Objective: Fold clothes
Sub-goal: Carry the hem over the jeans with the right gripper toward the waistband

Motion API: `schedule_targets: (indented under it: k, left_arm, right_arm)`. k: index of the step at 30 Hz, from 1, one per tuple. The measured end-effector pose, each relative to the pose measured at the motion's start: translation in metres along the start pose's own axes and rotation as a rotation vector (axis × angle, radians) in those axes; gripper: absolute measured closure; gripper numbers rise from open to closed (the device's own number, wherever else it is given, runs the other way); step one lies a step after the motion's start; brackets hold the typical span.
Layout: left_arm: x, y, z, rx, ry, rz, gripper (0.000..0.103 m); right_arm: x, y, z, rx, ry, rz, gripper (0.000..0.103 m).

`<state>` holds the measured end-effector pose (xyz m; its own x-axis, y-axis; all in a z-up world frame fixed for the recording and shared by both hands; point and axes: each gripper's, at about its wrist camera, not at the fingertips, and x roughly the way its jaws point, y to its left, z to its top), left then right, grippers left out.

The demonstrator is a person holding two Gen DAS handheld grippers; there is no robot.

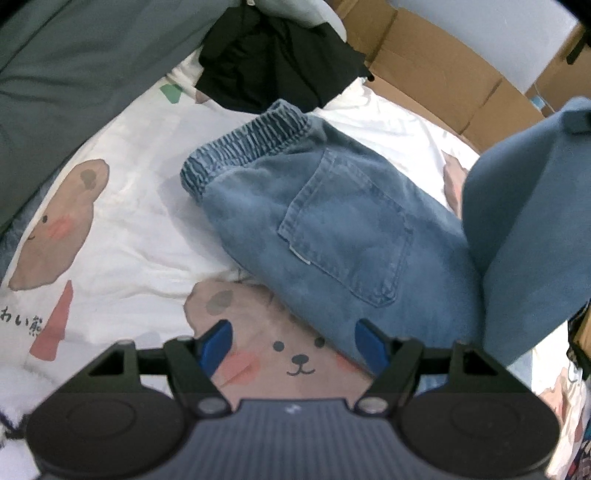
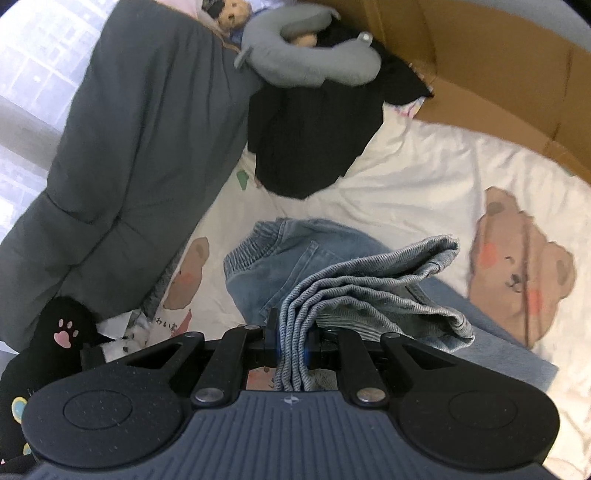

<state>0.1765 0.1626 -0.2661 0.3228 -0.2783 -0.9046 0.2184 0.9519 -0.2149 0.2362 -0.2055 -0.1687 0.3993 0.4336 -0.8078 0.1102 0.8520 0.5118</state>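
Slippage worries us: our right gripper pinches the jeans by bunched leg ends above the waistband; our left gripper, spread wide beside them, holds nothing.

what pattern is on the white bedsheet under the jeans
Brown cartoon bears with pink cheeks on the bedsheet, clearest in the left wrist view.

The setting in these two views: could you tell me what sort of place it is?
Most likely a bedroom: jeans lie on a bear-print bedsheet, beside a grey duvet, with a teddy bear beyond.
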Motion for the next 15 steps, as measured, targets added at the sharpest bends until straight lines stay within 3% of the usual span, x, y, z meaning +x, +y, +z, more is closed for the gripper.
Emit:
schedule_targets:
  k: [15]
  left_arm:
    - [0.006, 0.027, 0.003, -0.127, -0.047, 0.027, 0.027]
  right_arm:
    - [0.121, 0.017, 0.021, -0.031, 0.123, 0.007, 0.090]
